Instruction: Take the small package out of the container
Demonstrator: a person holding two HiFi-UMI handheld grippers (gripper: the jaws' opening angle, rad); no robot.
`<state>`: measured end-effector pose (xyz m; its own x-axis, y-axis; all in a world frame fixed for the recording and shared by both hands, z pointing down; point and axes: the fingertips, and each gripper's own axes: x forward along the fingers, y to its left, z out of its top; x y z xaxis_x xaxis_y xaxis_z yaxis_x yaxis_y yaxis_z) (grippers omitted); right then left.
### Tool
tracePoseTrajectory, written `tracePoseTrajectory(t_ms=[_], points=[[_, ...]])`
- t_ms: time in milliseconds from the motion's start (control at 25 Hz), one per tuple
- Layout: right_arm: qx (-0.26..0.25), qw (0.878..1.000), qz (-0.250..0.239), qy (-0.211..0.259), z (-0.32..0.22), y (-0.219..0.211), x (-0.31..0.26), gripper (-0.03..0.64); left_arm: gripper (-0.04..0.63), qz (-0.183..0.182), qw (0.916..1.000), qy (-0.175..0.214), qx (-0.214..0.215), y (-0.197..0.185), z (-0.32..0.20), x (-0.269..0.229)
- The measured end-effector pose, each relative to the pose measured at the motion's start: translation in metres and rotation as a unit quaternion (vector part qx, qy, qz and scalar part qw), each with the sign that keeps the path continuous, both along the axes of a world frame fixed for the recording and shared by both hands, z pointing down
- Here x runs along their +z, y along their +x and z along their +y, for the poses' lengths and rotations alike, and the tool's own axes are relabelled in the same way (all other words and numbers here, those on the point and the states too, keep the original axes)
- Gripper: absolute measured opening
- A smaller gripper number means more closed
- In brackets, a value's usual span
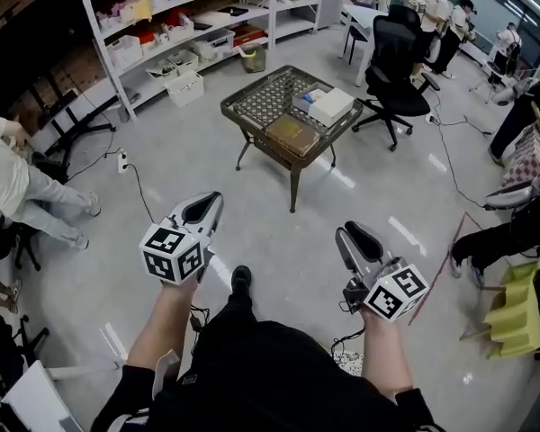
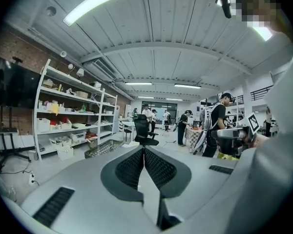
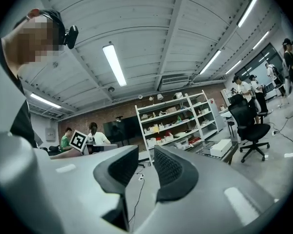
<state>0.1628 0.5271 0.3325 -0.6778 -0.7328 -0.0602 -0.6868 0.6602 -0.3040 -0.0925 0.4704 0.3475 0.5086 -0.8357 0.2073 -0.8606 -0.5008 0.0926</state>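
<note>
**Fig.** Approach stage, nothing grasped yet. Holding left gripper [image 1: 211,203] at 7 o'clock and right gripper [image 1: 348,234] at 5 o'clock of head view. Both aiming toward 12, prob. in readiness for closing in on low table [image 1: 247,113], well apart ahead.

Showing left jaws pressed together w/ nothing between. Showing right jaws a narrow gap apart, also empty, perhaps preparing for the pick.

Resting on table top: white box [image 1: 331,106], w/ brown box [image 1: 292,133] at its 7 o'clock. Small package prob. one of pale packs [image 1: 308,98] just beside white box at its 10 o'clock. Too small for telling which, or which box is serving as container.

Views compared:
- **Head view:** giving table contents from above, plus both grippers at once, but no clear jaw gap.
- **Left gripper view:** settling shut state. Catching only table's edge at 9 o'clock of jaws, w/ chair [image 2: 144,130] beyond.
- **Right gripper view:** revealing the slight gap. Placing white box at 3 o'clock, shelves [image 3: 176,123] behind.
</note>
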Motion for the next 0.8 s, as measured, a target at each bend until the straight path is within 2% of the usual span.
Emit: tracePoseTrajectory(t_ms=[200, 400, 800], points=[[-0.008, 1.000, 0.003, -0.013, -0.042, -0.017, 0.008, 0.118, 0.011, 0.006, 0.9998, -0.015, 0.010, -0.008, -0.041, 0.015], [-0.002, 1.000, 0.010, -0.026, -0.105, -0.040, 0.015, 0.124, 0.011, 0.012, 0.9996, -0.017, 0.019, -0.030, -0.105, 0.020], [0.015, 0.998, 0.007, -0.065, -0.248, -0.123, 0.020, 0.124, 0.011, 0.008, 0.9974, -0.042, 0.058, -0.095, -0.246, 0.033]])
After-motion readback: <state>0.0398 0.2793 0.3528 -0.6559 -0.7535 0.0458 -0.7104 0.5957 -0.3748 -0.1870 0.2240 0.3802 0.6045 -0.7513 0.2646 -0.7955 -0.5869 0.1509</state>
